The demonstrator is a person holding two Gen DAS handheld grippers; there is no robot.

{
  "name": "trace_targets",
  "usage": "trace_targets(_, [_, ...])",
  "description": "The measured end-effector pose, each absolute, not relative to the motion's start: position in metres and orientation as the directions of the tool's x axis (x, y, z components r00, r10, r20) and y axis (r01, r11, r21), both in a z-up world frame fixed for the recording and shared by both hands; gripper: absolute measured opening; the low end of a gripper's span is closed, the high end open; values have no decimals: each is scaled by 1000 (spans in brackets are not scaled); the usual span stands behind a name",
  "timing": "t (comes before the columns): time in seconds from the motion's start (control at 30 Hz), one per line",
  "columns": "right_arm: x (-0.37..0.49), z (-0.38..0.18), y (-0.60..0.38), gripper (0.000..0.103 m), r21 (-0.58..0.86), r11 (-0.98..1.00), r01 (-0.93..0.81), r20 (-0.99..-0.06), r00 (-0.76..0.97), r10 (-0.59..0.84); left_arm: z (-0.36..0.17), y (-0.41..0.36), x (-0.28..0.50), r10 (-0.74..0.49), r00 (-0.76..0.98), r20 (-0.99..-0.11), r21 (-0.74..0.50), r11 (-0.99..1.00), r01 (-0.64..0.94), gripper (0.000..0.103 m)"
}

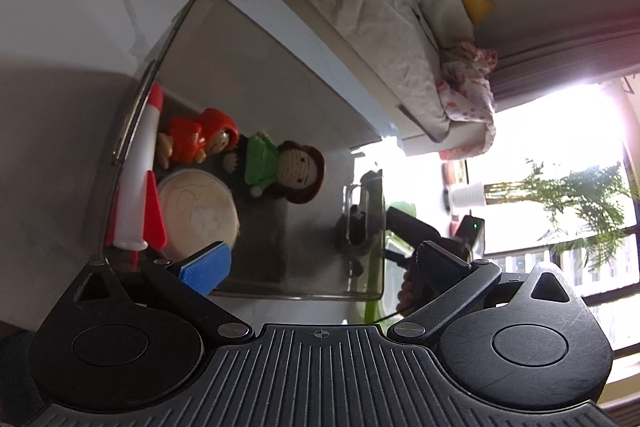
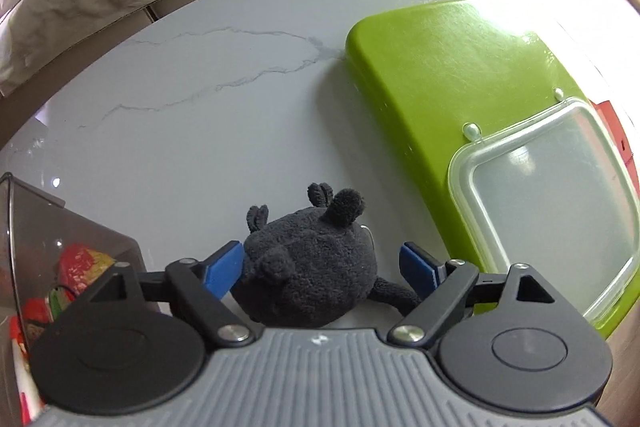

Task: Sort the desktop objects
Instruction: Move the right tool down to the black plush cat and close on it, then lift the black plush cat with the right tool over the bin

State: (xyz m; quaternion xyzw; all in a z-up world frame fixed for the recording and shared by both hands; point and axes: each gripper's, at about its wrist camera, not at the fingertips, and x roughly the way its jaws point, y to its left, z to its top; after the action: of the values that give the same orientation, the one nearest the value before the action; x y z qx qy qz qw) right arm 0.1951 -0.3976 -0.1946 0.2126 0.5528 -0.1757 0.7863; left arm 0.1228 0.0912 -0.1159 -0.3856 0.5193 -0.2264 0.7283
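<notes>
fuzzy black plush toy (image 2: 308, 267) between spread right gripper (image 2: 322, 267) pads.

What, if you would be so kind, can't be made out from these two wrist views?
- Black plush toy, right wrist view: its near underside is hidden by the right gripper body; whether both fingers touch it is unclear.
- Clear bin, right wrist view: cut off by the left edge, contents blurred.
- Red and white rocket, left wrist view: its base is hidden behind the left gripper.
- Window area, left wrist view: washed out by glare.
</notes>
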Motion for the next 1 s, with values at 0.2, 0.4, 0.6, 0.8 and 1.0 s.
trace_targets(0.2, [196,-221,-413,79,316,716,623,-934,335,120,-118,96,122,-733,339,-590,-793,604,-75,103])
trace_targets(0.4, [183,-164,-409,67,393,742,542,-881,454,135,-112,119,118,-715,395,-577,-801,589,-103,103])
trace_targets(0.6, [165,-60,-328,68,326,931,161,-808,559,186,-113,138,111,-719,429,-546,-827,545,-139,103])
trace_targets(0.8, [164,-46,-226,69,179,964,-198,-871,423,249,-106,154,96,-722,449,-527,-836,535,-120,103])
trace_targets(1.0, [175,-105,-167,69,11,960,-278,-976,208,71,-101,186,83,-697,512,-502,-850,508,-142,103])
